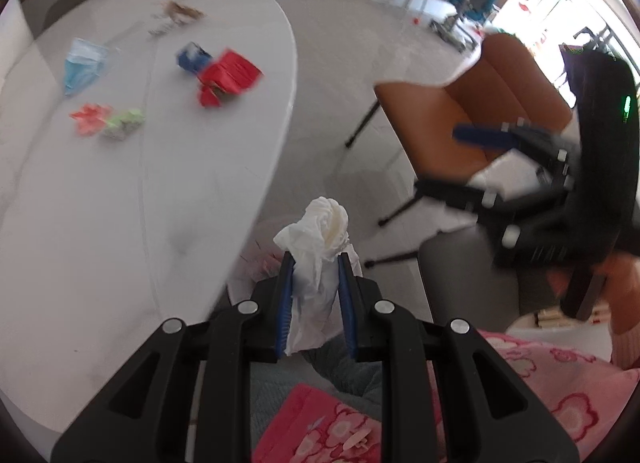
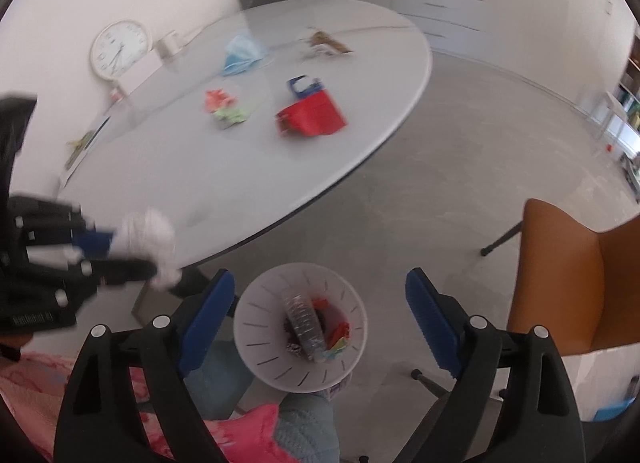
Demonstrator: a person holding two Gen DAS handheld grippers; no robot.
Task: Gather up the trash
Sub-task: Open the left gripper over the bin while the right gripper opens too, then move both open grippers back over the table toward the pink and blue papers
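A crumpled tissue [image 1: 320, 247] is held by the left gripper [image 1: 316, 275]; the right gripper [image 2: 316, 303] is spread wide and empty above the bin [image 2: 256, 347]. Next, the tissue is probably to be carried over the bin and released.

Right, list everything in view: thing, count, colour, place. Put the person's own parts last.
table: one, white, oval, left of centre
face mask: one, light blue, far side of table
red carton: one, red, near table's right edge
blue carton: one, blue, just behind red carton
wrappers: small cluster, red and green, mid-table
brown scrap: one, brown, far end of table
clock: one, white, leaning on wall
bin: one, white, on floor, holding trash
chair: one, orange, right
tissue: one, white, in left gripper
left gripper: shut on tissue
right gripper: open, over bin
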